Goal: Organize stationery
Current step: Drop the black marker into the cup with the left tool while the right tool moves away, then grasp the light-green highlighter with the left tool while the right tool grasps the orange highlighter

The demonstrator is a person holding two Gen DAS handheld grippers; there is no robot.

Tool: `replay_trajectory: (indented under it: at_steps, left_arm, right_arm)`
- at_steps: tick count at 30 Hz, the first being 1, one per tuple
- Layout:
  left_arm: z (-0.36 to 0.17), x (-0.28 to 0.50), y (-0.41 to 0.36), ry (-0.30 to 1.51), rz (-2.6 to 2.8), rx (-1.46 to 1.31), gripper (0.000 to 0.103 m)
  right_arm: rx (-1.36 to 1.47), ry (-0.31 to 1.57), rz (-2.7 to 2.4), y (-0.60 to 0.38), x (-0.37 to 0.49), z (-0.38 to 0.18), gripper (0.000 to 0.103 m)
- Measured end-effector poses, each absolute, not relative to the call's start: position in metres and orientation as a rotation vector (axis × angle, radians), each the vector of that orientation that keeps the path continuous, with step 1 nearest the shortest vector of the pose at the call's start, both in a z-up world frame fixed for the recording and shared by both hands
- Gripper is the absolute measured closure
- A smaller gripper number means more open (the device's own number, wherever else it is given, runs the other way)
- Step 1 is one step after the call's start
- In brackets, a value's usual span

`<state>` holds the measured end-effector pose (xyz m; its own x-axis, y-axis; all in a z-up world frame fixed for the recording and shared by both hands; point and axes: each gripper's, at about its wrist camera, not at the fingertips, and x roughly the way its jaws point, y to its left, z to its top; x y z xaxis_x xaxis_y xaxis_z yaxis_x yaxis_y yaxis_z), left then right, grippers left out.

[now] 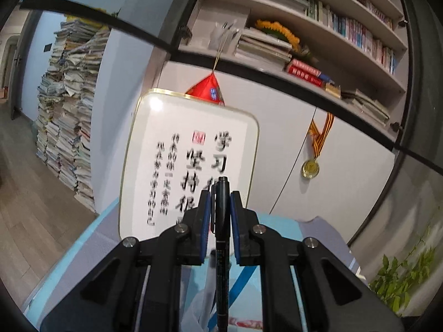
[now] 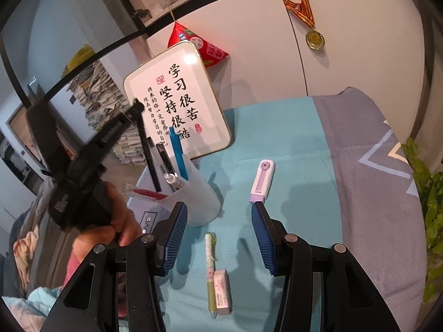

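Note:
My left gripper point(image 1: 218, 207) is shut on a black pen point(image 1: 222, 238), held upright above the translucent pen cup point(image 2: 198, 193). In the right wrist view the left gripper point(image 2: 138, 108) hovers over that cup, with the black pen point(image 2: 149, 157) reaching down into it. The cup holds a blue pen point(image 2: 178, 155), a clear pen and a red pen point(image 2: 146, 193). My right gripper point(image 2: 218, 238) is open above a green-and-white pen point(image 2: 210, 274) and a pink eraser point(image 2: 223, 290) on the teal cloth. A lilac correction tape point(image 2: 263, 181) lies further back.
A white framed calligraphy board point(image 2: 180, 102) leans against the cabinet behind the cup. A red packet point(image 2: 202, 44) and a medal point(image 2: 314, 38) hang on the cabinet. A green plant point(image 2: 426, 193) stands at the right edge. Book stacks point(image 1: 66, 116) stand on the floor at left.

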<state>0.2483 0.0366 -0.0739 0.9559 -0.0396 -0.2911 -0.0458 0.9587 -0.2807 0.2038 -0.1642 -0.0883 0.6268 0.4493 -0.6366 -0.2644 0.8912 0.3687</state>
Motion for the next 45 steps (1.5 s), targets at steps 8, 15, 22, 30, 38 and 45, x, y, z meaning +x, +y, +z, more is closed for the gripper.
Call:
replay_trajectory:
  at_steps: [8,15,22,30,38,45]
  left_arm:
    - [-0.079,0.234,0.038,0.323,-0.012,-0.267,0.09]
    - [-0.085,0.223,0.036,0.36,-0.039,-0.232,0.09]
    - [-0.085,0.219,0.032,0.392,-0.078,-0.196,0.071]
    - [-0.073,0.2,0.042,0.375,-0.092,-0.201,0.06]
    - [-0.078,0.167,0.035,0.491,-0.18,-0.146,0.058]
    - [-0.113,0.169,0.007,0.7,-0.251,-0.142,0.062]
  right_arm:
    - [0.227,0.832,0.421,-0.159,0.207,-0.097,0.054]
    - [0.204,0.874,0.419,-0.153,0.205,-0.107,0.054]
    - [0.202,0.889,0.356,-0.164,0.202,-0.114,0.054]
    - [0.265,0.911,0.257,-0.198,0.198,-0.123,0.054]
    - [0.24,0.954,0.167,-0.223,0.188,-0.136,0.054]
    - [0.168,1.029,0.19,-0.206,0.185,-0.155,0.054]
